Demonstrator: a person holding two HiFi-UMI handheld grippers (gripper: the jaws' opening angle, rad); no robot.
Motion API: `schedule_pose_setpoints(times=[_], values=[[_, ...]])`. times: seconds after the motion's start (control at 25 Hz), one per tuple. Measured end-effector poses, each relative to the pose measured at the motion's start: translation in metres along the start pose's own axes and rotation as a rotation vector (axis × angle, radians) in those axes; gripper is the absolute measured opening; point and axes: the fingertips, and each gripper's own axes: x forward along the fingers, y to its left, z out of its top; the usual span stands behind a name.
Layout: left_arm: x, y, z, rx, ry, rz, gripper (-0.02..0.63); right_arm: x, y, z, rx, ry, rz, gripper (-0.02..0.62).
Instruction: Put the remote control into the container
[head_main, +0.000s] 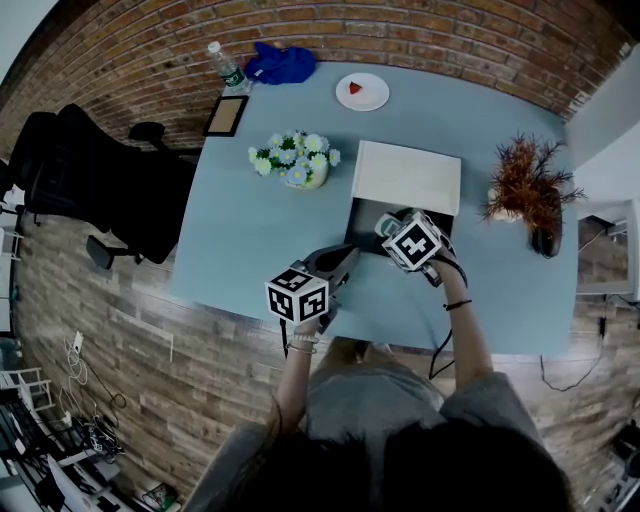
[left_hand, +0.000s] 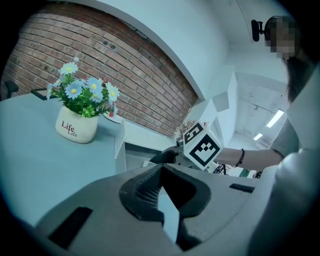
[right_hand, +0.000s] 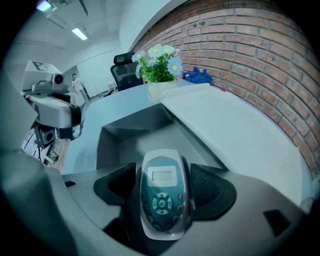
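1. The right gripper (right_hand: 165, 182) has its jaws spread wide with the remote control (right_hand: 162, 200) lying lengthwise between them, display up. A dark gap shows between the left pad and the remote. The right pad sits just beside the remote's edge. The jaws are released, not clamped on it.
2. The left gripper (left_hand: 162, 197) has its jaws drawn nearly together, with only a thin sliver of table showing between the pads and nothing in that gap. It is held just off the container's near-left corner.
3. The container (right_hand: 125, 132) is a dark, open box. The remote is inside its opening, toward the near end. I cannot tell whether it rests on the floor of the box. Nothing else shows in it.
4. A white lid (right_hand: 235, 135) lies flat against the container's far side.
5. The table (head_main: 260, 230) is bare to the left of the container. A flower pot (head_main: 297, 160) stands off its far-left corner. A dried plant (head_main: 525, 185) is well to its right. The table's near edge runs close in front of the container.
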Motion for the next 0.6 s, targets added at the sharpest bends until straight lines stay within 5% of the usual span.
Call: schedule_pose_setpoints(times=[0.6], values=[[-0.009, -0.008, 0.001, 0.025, -0.016, -0.003, 0.003, -0.034, 0.001, 0.016, 0.063, -0.179, -0.031, 0.313]])
